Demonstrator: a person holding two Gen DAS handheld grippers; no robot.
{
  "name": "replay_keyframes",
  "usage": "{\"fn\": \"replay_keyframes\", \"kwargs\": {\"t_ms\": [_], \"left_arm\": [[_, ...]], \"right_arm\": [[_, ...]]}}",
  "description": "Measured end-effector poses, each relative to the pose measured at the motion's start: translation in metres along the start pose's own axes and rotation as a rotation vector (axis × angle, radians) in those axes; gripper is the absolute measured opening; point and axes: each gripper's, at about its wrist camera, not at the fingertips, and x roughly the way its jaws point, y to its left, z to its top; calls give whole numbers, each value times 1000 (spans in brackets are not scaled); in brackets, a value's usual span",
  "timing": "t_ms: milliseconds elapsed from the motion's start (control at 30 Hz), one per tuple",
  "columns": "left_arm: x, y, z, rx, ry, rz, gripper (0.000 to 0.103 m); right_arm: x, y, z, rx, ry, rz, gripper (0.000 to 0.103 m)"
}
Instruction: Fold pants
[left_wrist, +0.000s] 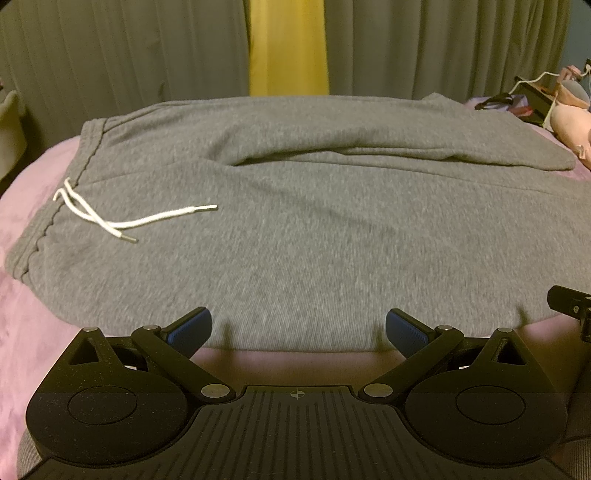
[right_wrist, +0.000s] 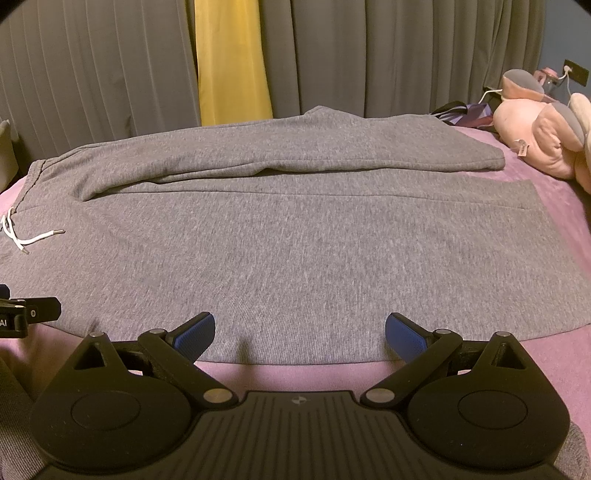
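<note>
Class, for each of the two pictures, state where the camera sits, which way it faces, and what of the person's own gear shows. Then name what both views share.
Left wrist: sits on the left gripper at the bed's near edge, facing across the grey pants toward the curtains; its open fingers show, plus the right gripper's edge.
Right wrist: sits on the right gripper, further toward the leg ends, same facing; open fingers show.
Shared: pants, white drawstring, pink bedsheet, yellow curtain strip, pink plush toy.

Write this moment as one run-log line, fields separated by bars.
stage: pre-grasp | grey sweatpants: flat on pink bed, unfolded | left gripper: open at near edge | right gripper: open at near edge
</note>
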Motion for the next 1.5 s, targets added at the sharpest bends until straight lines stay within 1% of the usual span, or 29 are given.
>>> {"fn": "replay_keyframes", "kwargs": {"t_ms": [533,967,1167,1333,1400,1500], "left_arm": [[0,-2,2,12,13,9,103],[0,-4,4,13,20,21,103],[0,-8,5,41,27,47,103],[2,-9,10,53,56,38,103],[4,-7,16,33,71,23,103],[9,1,33,-25,69,3,103]], "right_arm": [[2,-3,0,18,8,12,99],[-2,-1,-1,6,-8,21,99],[10,-12,1,74,51,55,99],[29,-24,8,159,109,92,99],[40,-28,14,176,126,74,99],[59,-31,24,169,144,29,99]]}}
